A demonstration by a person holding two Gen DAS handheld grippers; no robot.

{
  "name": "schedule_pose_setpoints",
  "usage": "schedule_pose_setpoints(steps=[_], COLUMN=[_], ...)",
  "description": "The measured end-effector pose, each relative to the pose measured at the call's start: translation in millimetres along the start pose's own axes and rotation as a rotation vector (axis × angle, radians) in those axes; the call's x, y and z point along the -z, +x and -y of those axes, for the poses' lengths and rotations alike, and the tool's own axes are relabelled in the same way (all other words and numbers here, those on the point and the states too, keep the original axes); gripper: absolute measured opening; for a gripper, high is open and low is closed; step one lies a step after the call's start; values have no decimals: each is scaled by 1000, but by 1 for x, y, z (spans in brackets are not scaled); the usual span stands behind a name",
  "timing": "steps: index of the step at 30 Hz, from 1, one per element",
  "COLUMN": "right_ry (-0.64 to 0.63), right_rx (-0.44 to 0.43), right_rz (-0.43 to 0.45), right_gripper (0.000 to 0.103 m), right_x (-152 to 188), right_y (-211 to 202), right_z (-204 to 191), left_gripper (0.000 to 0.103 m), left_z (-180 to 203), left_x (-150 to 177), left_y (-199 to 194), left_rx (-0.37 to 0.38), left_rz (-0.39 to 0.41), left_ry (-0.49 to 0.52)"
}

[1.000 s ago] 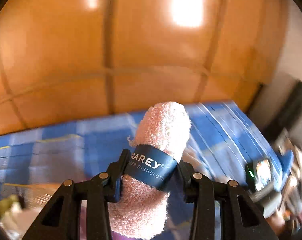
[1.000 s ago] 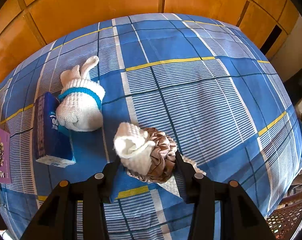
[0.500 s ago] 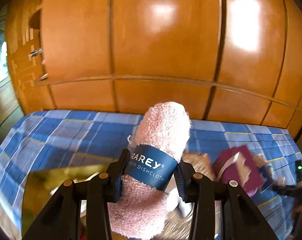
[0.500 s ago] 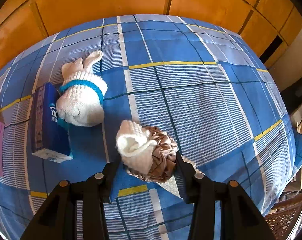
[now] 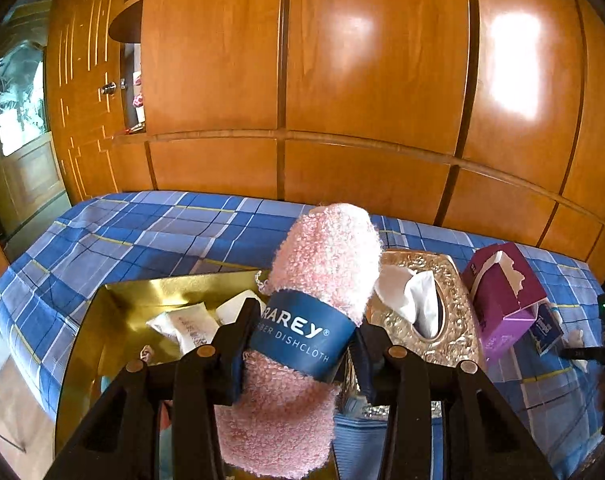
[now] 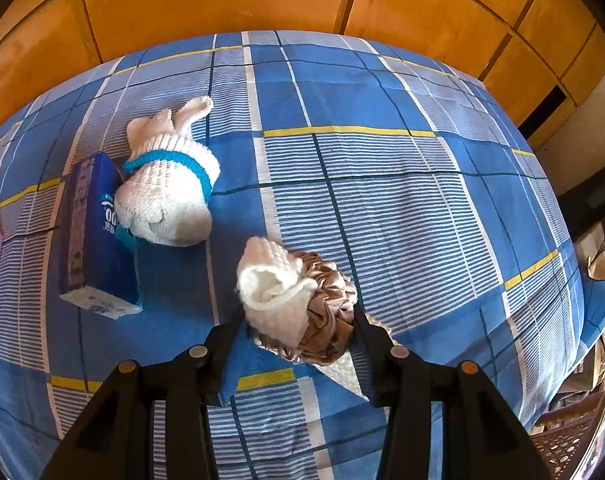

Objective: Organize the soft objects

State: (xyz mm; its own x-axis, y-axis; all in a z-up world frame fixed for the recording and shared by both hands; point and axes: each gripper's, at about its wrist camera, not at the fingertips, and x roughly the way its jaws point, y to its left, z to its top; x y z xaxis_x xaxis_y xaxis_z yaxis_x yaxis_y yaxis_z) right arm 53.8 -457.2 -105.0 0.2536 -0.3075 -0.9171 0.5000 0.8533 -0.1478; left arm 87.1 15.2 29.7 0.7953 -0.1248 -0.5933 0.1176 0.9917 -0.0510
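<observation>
Dishcloth (image 5: 298, 332): light, squashy roll, left gripper (image 5: 304, 342) clamped on its paper band; right gripper (image 6: 298, 322) pinches a floppy scrunchie bundle (image 6: 298, 304)

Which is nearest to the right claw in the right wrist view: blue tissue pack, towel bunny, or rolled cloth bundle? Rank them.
1. Rolled cloth bundle: between the right claw's fingers.
2. Towel bunny: ahead, to the left.
3. Blue tissue pack: farther left, touching the bunny.
</observation>
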Motion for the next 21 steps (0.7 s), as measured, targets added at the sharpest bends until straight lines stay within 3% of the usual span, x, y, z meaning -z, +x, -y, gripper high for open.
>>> schedule_pose_setpoints(steps=[15, 18, 21], right_ry=[-30, -42, -43], right_rx=[18, 26, 27], right_rz=[11, 13, 14], right_gripper=[45, 45, 45], right_x=[0, 1, 2], right_y=[-1, -2, -2], right_z=[-2, -4, -4], left_gripper=[44, 44, 43], left_z=[-24, -48, -80], left_x=[21, 30, 39], left_y=[0, 3, -1], left_rx=[-17, -15, -77], left_rz=[-48, -95, -107], left_ry=[-25, -89, -141])
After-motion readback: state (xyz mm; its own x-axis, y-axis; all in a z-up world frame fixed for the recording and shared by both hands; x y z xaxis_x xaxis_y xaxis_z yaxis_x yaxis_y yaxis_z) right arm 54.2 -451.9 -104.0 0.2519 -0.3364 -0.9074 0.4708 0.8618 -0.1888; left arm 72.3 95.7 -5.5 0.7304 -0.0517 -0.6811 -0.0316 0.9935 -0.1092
